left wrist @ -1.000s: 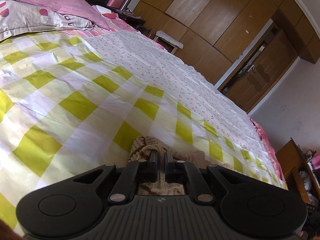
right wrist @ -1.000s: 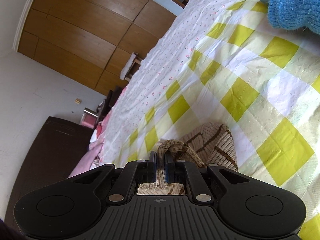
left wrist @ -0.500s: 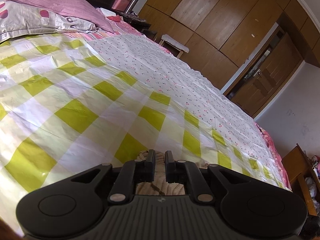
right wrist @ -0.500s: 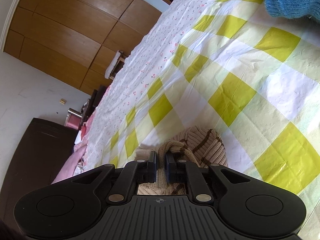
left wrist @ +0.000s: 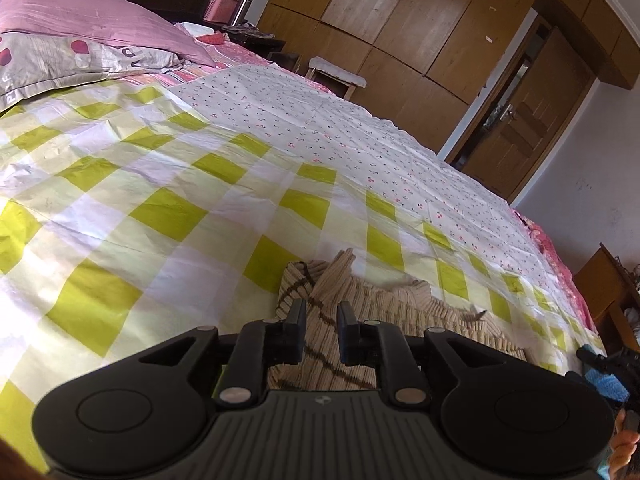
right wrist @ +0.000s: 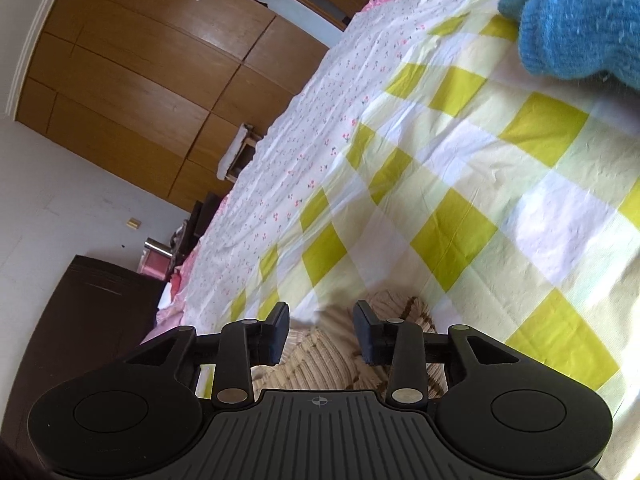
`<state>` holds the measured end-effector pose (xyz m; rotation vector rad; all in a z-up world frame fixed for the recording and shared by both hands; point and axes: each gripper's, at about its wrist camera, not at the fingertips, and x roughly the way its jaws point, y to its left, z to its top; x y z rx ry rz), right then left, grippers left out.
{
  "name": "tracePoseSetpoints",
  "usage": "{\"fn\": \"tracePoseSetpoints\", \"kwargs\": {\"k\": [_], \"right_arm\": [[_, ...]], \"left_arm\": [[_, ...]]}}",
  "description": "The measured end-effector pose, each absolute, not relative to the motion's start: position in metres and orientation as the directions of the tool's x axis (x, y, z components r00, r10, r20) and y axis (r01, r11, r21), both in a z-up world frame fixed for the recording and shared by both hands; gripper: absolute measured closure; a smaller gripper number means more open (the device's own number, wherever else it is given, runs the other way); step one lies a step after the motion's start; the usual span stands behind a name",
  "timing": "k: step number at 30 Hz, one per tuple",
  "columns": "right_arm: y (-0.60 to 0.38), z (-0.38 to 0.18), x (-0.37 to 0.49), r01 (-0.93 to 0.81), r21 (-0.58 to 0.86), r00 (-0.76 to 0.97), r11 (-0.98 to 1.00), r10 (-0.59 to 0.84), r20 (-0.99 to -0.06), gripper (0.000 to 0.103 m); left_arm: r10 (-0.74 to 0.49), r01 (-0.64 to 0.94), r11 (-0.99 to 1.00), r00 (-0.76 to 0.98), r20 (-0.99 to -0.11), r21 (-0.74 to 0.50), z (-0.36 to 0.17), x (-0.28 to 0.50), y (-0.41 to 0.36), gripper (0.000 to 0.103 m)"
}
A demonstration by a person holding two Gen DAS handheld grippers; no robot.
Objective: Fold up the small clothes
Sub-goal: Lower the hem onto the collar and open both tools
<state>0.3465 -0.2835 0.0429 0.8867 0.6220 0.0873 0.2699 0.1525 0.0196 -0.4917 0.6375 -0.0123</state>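
Observation:
A small beige knitted garment with brown stripes (left wrist: pixel 380 304) lies bunched on the yellow-and-white checked cloth (left wrist: pixel 168 216) on the bed. My left gripper (left wrist: pixel 321 316) is open just above it, its jaws a little apart, nothing held. In the right wrist view the same garment (right wrist: pixel 320 356) lies under my right gripper (right wrist: pixel 322 322), which is open wide and empty. A blue knitted garment (right wrist: pixel 576 28) lies at the far right of the checked cloth.
A white floral sheet (left wrist: pixel 360 132) covers the far half of the bed. Pink and grey pillows (left wrist: pixel 80 48) lie at the head. Wooden wardrobes (left wrist: pixel 400 20), a door and a small stool (left wrist: pixel 336 76) stand beyond the bed. A wooden shelf (left wrist: pixel 612 300) stands at the right.
Both grippers were shut on the beige garment and held it up. Now both have opened and let it go. It lies on the checked cloth beneath them.

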Motion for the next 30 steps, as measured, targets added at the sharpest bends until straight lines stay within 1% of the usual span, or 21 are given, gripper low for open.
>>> {"fn": "tracePoseSetpoints", "kwargs": {"k": [3, 4, 7, 9, 12, 14, 17, 20, 22, 23, 24, 25, 26, 27, 30], "right_arm": [[-0.279, 0.050, 0.342, 0.160, 0.662, 0.807, 0.732, 0.289, -0.515, 0.065], [-0.275, 0.052, 0.340, 0.150, 0.616, 0.795, 0.774, 0.276, -0.540, 0.065], [-0.260, 0.049, 0.327, 0.113, 0.476, 0.760, 0.872, 0.233, -0.607, 0.059], [-0.253, 0.042, 0.316, 0.075, 0.428, 0.732, 0.901, 0.242, -0.637, 0.052], [-0.243, 0.033, 0.311, 0.029, 0.391, 0.695, 0.920, 0.262, -0.670, 0.048], [-0.237, 0.028, 0.312, 0.034, 0.355, 0.673, 0.934, 0.241, -0.699, 0.048], [-0.238, 0.026, 0.309, 0.039, 0.392, 0.656, 0.919, 0.272, -0.704, 0.048], [-0.239, 0.023, 0.306, 0.011, 0.416, 0.632, 0.909, 0.317, -0.707, 0.047], [-0.238, 0.020, 0.306, 0.008, 0.411, 0.631, 0.912, 0.314, -0.709, 0.049], [-0.238, 0.020, 0.307, 0.013, 0.419, 0.630, 0.908, 0.317, -0.708, 0.053], [-0.238, 0.019, 0.308, 0.015, 0.438, 0.626, 0.899, 0.333, -0.705, 0.062], [-0.239, 0.018, 0.308, 0.016, 0.458, 0.618, 0.889, 0.351, -0.704, 0.065], [-0.240, 0.017, 0.308, 0.014, 0.468, 0.610, 0.884, 0.363, -0.704, 0.070], [-0.240, 0.017, 0.307, 0.005, 0.471, 0.603, 0.882, 0.373, -0.705, 0.073], [-0.244, 0.020, 0.301, -0.016, 0.480, 0.585, 0.877, 0.398, -0.707, 0.078]], "left_arm": [[-0.165, -0.118, 0.897, 0.806, -0.568, -0.427, 0.020, 0.258, 0.150, 0.078], [-0.170, -0.111, 0.898, 0.805, -0.568, -0.426, 0.020, 0.253, 0.150, 0.073], [-0.190, -0.095, 0.897, 0.800, -0.569, -0.433, 0.018, 0.241, 0.154, 0.067], [-0.197, -0.088, 0.900, 0.790, -0.580, -0.427, 0.015, 0.237, 0.156, 0.064], [-0.185, -0.094, 0.916, 0.764, -0.618, -0.390, 0.006, 0.239, 0.153, 0.062], [-0.179, -0.109, 0.915, 0.751, -0.635, -0.388, -0.001, 0.242, 0.152, 0.061], [-0.236, -0.099, 0.895, 0.722, -0.650, -0.435, -0.012, 0.243, 0.153, 0.061], [-0.262, -0.077, 0.895, 0.707, -0.657, -0.439, -0.018, 0.239, 0.151, 0.061], [-0.278, -0.074, 0.889, 0.697, -0.661, -0.452, -0.022, 0.238, 0.150, 0.061], [-0.280, -0.073, 0.888, 0.696, -0.661, -0.453, -0.023, 0.238, 0.149, 0.062], [-0.283, -0.071, 0.889, 0.693, -0.663, -0.453, -0.022, 0.238, 0.149, 0.064], [-0.303, -0.064, 0.883, 0.681, -0.667, -0.466, -0.021, 0.238, 0.149, 0.070], [-0.319, -0.062, 0.875, 0.673, -0.668, -0.480, -0.021, 0.238, 0.149, 0.073], [-0.327, -0.060, 0.872, 0.667, -0.669, -0.486, -0.021, 0.237, 0.149, 0.073], [-0.335, -0.042, 0.879, 0.654, -0.678, -0.475, -0.019, 0.230, 0.146, 0.075]]}}
